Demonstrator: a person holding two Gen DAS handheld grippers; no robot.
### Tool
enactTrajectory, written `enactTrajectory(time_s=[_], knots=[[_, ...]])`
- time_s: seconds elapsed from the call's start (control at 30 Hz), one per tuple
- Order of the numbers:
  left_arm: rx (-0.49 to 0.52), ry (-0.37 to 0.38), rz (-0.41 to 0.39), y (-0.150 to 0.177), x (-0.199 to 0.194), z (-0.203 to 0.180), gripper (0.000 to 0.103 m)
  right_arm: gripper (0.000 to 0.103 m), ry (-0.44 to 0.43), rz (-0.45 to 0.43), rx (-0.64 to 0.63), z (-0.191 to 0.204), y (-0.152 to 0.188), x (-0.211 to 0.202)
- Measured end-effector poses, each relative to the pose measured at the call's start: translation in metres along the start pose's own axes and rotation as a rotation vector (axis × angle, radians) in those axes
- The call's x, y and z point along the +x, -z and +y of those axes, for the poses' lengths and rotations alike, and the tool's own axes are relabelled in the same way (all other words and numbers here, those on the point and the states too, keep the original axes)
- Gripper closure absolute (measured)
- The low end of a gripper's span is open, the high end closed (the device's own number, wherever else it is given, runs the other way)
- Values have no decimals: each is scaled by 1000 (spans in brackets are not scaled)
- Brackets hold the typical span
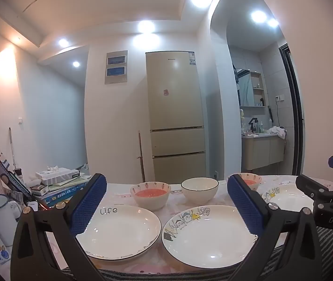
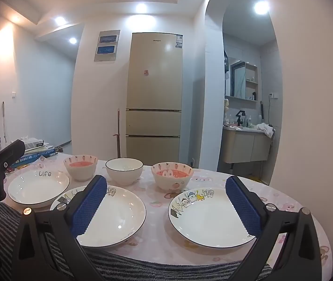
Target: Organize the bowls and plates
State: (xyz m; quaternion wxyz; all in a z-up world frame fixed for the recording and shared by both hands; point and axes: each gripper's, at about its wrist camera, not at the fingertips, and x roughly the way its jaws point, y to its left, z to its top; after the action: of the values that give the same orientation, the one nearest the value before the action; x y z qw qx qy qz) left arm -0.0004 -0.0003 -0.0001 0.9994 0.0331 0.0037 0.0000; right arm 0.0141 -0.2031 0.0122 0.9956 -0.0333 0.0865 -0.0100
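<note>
Plates (image 2: 209, 217) lie partly hidden behind both spread tongs (image 2: 166, 207)

White plates (image 2: 213, 217) with cartoon animals, carrot-patterned bowls (image 2: 171, 175) pink inside, pink cartoon-print tabletop (image 2: 283, 194), blue-padded black fingers (image 2: 243, 208).

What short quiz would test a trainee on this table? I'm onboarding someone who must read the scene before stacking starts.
1. How many plates and how many bowls are on the table?
2. True or false: the left gripper already holds the "Life" plate.
3. Which bowl has no pink inside? A) left carrot bowl B) middle white bowl C) right carrot bowl

Key: 1. Three plates, counting the two cartoon plates, and three bowls. 2. False; both grippers, the right gripper included, are open and hold nothing. 3. B.
</note>
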Motion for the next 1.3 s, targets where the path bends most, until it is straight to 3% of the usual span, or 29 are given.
enactTrajectory(time_s=[0.37,0.77,1.3], knots=[[-8,-1,23,1,2,0,0,0,-2,-15,-8,-1,-1,-3],[2,-7,-7,4,-3,-1,0,0,5,-48,-9,1,-4,-13],[-24,0,40,2,3,5,0,0,9,-41,-6,2,-5,-15]])
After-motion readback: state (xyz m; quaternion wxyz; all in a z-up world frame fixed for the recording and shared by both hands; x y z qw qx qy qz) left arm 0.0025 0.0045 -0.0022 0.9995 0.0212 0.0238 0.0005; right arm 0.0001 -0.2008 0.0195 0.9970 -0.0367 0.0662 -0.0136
